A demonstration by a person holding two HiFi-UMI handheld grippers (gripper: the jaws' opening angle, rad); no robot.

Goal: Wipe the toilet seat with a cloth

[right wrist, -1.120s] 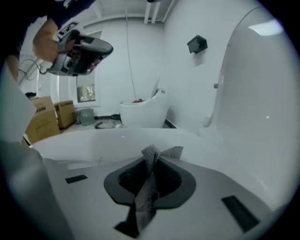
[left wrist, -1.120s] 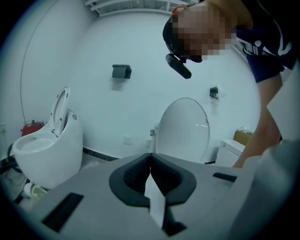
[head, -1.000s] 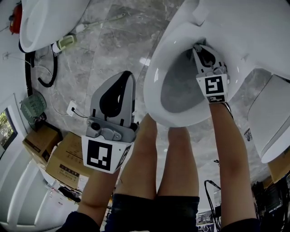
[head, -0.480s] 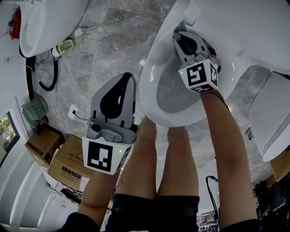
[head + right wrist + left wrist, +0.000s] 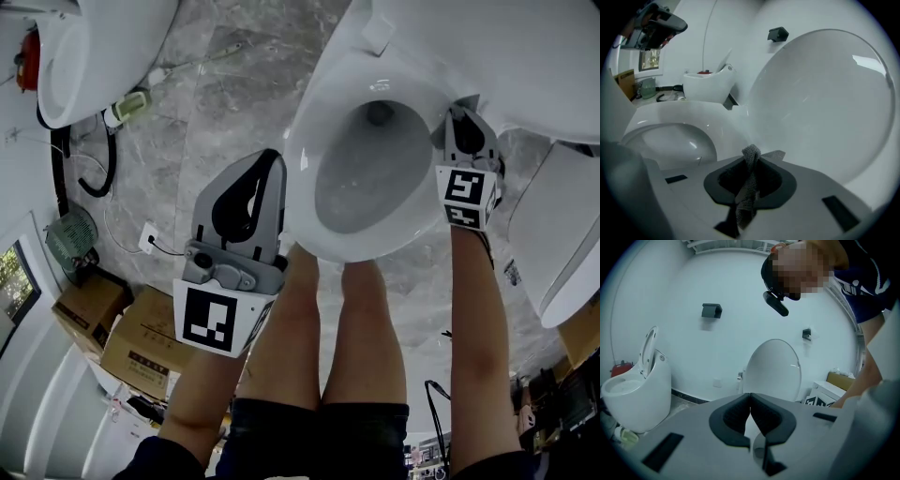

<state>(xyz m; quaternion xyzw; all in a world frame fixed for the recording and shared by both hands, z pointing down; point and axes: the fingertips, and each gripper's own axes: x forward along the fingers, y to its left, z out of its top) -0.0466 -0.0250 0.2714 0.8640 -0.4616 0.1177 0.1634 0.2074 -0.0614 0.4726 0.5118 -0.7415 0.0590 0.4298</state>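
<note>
While the left gripper point(image 5: 261, 173) hangs idle at the middle left of the head view, over the grey marble floor point(image 5: 234, 84) just beside the bowl, the work is with the right gripper point(image 5: 466, 141). It rests at the right side of the toilet seat point(image 5: 314, 141), in the upper right part of that view, with its marker cube towards the person.

In the right gripper view the jaws are clamped on the cloth point(image 5: 749, 183), a grey woven piece that is bunched between the pads; a little tuft stands out past the tips. Behind it, the raised lid point(image 5: 825, 89) fills the right half of that picture, and the white ring of the seat curves away to the left. I cannot tell for sure if the cloth touches the seat or is only very near it.

In the left gripper view the jaws are pressed together with nothing between them.

As I judge it, the wiping step itself is in hand, on the right side of the ring. The next move probably calls for drawing the cloth along the curve of the seat, keeping the tuft pressed down on the surface, and the grip firm so that the cloth does not slip out into the bowl.
</note>
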